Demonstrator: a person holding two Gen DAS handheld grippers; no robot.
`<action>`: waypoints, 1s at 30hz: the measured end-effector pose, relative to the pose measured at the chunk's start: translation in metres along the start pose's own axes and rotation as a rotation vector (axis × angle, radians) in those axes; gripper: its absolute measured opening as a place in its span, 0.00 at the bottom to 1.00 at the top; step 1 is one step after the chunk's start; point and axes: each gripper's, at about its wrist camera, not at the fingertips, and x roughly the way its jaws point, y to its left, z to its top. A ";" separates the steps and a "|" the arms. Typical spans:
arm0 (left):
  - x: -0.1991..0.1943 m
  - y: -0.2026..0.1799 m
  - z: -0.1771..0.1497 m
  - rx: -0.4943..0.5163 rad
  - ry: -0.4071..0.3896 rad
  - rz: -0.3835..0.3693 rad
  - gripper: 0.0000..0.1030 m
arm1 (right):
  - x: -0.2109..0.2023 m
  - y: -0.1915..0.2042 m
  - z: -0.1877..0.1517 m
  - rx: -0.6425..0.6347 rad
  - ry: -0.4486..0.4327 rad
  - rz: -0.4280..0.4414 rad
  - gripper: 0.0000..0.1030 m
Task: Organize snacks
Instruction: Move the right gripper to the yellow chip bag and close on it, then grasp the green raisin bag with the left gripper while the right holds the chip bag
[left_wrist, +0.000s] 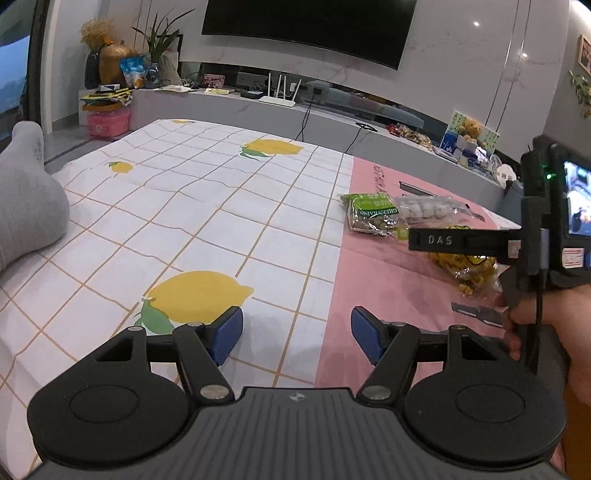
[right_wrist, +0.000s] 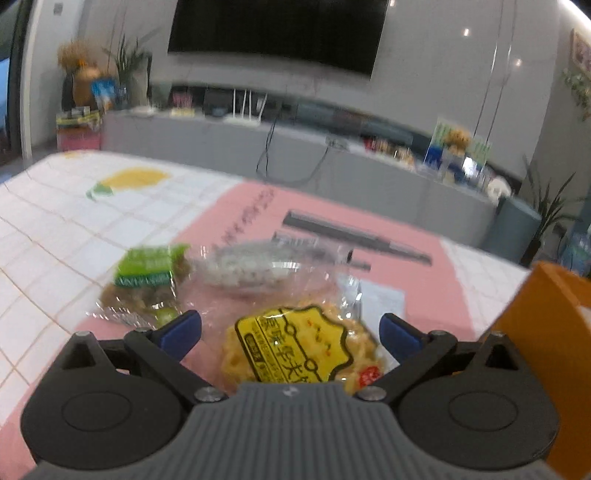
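Note:
Three snack bags lie on the pink part of the tablecloth. A clear bag of yellow snack with a yellow label sits between the open fingers of my right gripper, not clamped. A green raisin bag and a clear bag of pale pieces lie just beyond. In the left wrist view the raisin bag, the pale bag and the yellow bag lie at right, under the right gripper's body. My left gripper is open and empty above the cloth.
An orange container wall stands at the right edge. The table carries a white lemon-print cloth and a pink mat. A grey cushion lies at left. A grey TV bench with clutter stands beyond.

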 end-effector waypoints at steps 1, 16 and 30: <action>0.000 0.002 0.000 -0.007 0.000 -0.003 0.77 | 0.002 -0.001 -0.001 0.015 0.025 0.006 0.95; 0.004 -0.008 0.021 0.079 0.044 0.018 0.77 | -0.047 0.011 -0.044 0.026 -0.025 0.087 0.77; 0.077 -0.013 0.128 -0.047 0.202 -0.373 0.81 | -0.043 0.007 -0.042 0.047 -0.016 0.099 0.78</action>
